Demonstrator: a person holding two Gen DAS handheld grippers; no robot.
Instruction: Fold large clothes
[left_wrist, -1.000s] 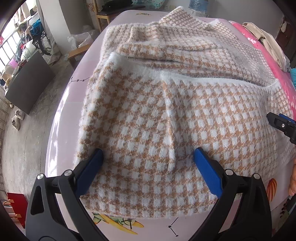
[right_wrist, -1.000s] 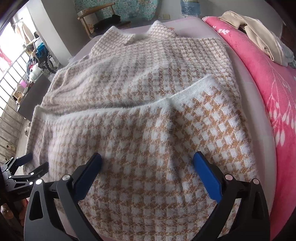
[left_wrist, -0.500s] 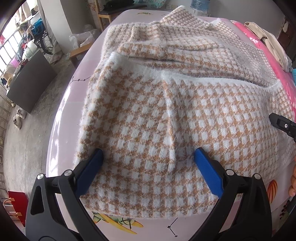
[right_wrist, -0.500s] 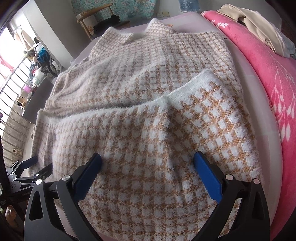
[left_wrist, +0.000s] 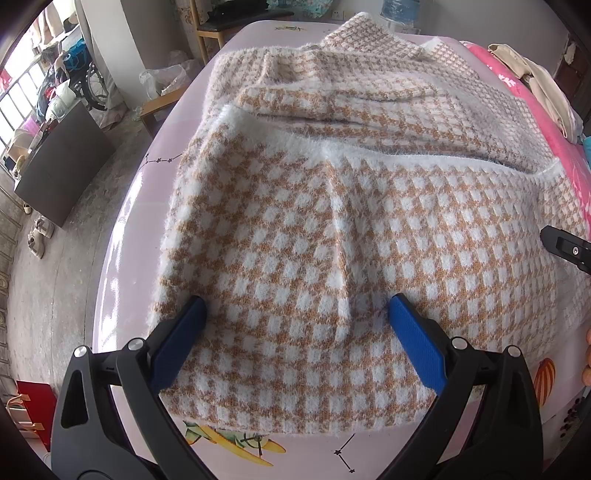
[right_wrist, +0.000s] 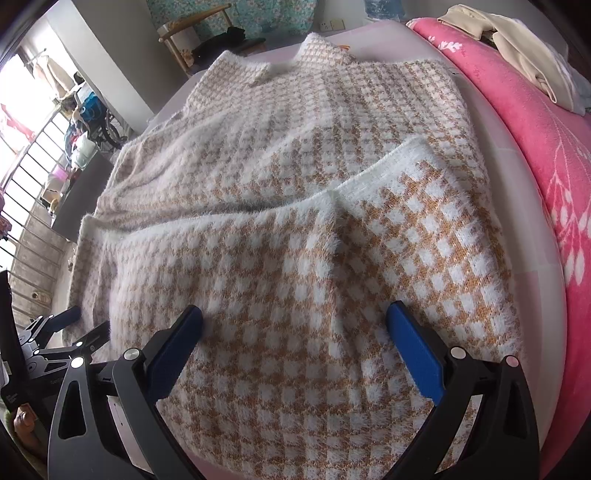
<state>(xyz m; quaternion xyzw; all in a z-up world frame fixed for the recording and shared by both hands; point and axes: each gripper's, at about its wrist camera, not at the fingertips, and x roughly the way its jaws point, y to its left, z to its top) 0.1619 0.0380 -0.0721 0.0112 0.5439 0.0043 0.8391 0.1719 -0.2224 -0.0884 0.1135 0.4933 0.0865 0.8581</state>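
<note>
Spread across pink table (left_wrist: 122, 236): checked sweater (left_wrist: 314, 236), hem already folded up; left gripper (left_wrist: 295, 317) and right gripper (right_wrist: 293, 325) wide open over it, so best pinch both near corners evenly, lift together, avoid dragging.

Both cameras sit low and close over the near folded edge of a fuzzy tan-and-white checked sweater (left_wrist: 314, 236) (right_wrist: 295, 258), facing forward along wide-apart blue-padded fingers toward its far collar. The left wrist view looks from the left side — floor at its left; the right wrist view from the right — a pink flowered blanket (right_wrist: 546, 147) alongside. Both share the folded-over hem.
</note>
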